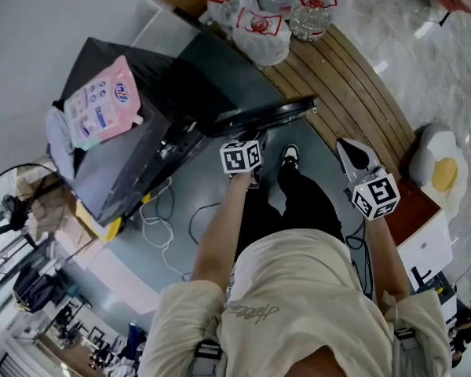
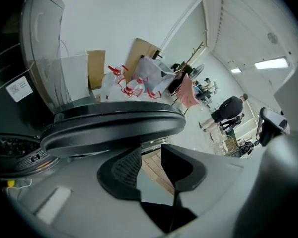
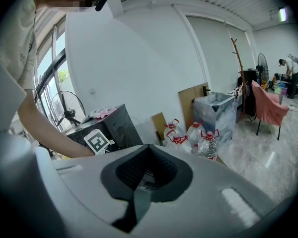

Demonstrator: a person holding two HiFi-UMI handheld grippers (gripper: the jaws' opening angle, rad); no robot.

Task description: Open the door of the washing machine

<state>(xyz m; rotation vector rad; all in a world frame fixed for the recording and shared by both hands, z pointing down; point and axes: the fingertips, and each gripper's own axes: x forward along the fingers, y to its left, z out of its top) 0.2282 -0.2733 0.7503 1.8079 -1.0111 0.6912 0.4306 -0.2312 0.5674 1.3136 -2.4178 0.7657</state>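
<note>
Under round glossy door (image 2: 114, 127), ribbed pads (image 2: 126, 168) apart

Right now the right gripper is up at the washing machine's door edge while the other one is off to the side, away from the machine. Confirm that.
Wrong gripper. The head view shows the left gripper at the edge of the washing machine's door; the right gripper is the one off to the side, away from the machine.

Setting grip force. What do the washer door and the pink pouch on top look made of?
Washer door: probably moulded plastic, dark and semi-gloss; soft highlights run along its rounded rim. Pink pouch: likely flexible plastic film, printed; it sags and creases.
</note>
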